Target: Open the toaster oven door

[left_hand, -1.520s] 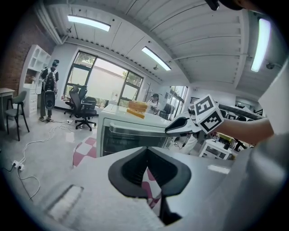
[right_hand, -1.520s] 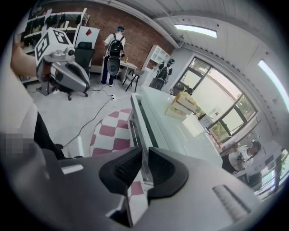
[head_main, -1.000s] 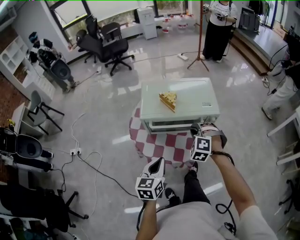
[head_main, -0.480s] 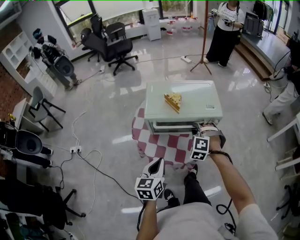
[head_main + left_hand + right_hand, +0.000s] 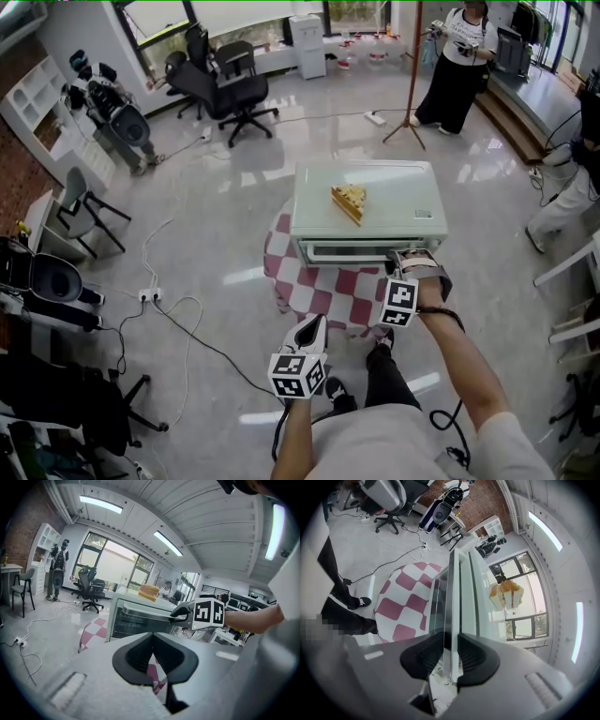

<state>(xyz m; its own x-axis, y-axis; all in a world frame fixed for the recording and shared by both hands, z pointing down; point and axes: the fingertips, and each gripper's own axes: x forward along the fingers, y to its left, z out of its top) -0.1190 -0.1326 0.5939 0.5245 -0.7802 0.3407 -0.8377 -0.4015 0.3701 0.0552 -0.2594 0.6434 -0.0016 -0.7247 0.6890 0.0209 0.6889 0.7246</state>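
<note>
Toaster oven (image 5: 375, 202) sat on a red-and-white checked cloth (image 5: 314, 292), with a wedge of sandwich (image 5: 349, 201) on its roof. Its door (image 5: 347, 251) faced the person and looked closed. The right gripper (image 5: 403, 261) was at the right end of the door handle (image 5: 454, 616). Its jaws had just been closing, and the bar ran between them with both pads against it. The left gripper (image 5: 313, 328) hung nearer and to the left, well apart from the oven, its jaws together on nothing.
</note>
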